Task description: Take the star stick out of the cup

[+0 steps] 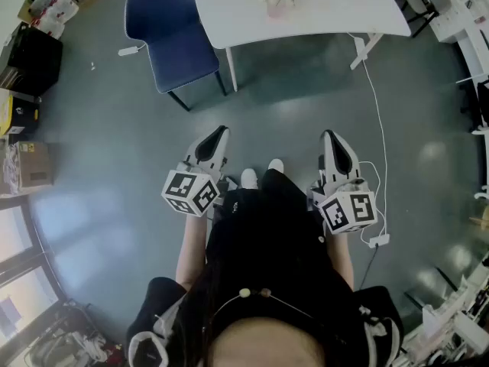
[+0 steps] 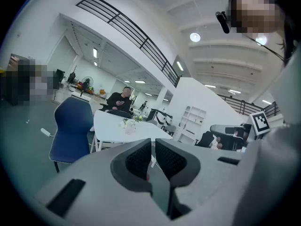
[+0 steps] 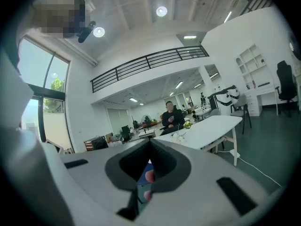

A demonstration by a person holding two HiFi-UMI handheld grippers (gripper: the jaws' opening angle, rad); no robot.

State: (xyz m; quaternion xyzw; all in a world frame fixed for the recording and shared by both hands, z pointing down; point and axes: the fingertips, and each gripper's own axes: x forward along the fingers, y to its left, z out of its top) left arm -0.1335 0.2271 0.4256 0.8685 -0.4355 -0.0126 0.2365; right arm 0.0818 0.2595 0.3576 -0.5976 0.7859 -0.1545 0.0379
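Note:
A small pinkish cup [image 1: 274, 3] holding greenery and a thin stick stands on the white table [image 1: 321, 10] at the top of the head view, well away from both grippers. It is tiny in the left gripper view [image 2: 127, 125] and the right gripper view [image 3: 181, 134], and no star shape can be made out. I hold my left gripper [image 1: 218, 134] and right gripper [image 1: 328, 136] close to my body, above the grey floor, pointing toward the table. The left gripper's [image 2: 153, 142] and right gripper's [image 3: 149, 142] jaws are shut on nothing.
A blue chair [image 1: 172, 33] stands at the table's left end. A white cable [image 1: 376, 113] runs across the floor to a power strip [image 1: 378, 241] by my right side. A person [image 2: 120, 99] sits behind the table. Boxes [image 1: 30, 165] line the left, white desks [image 1: 466, 21] the right.

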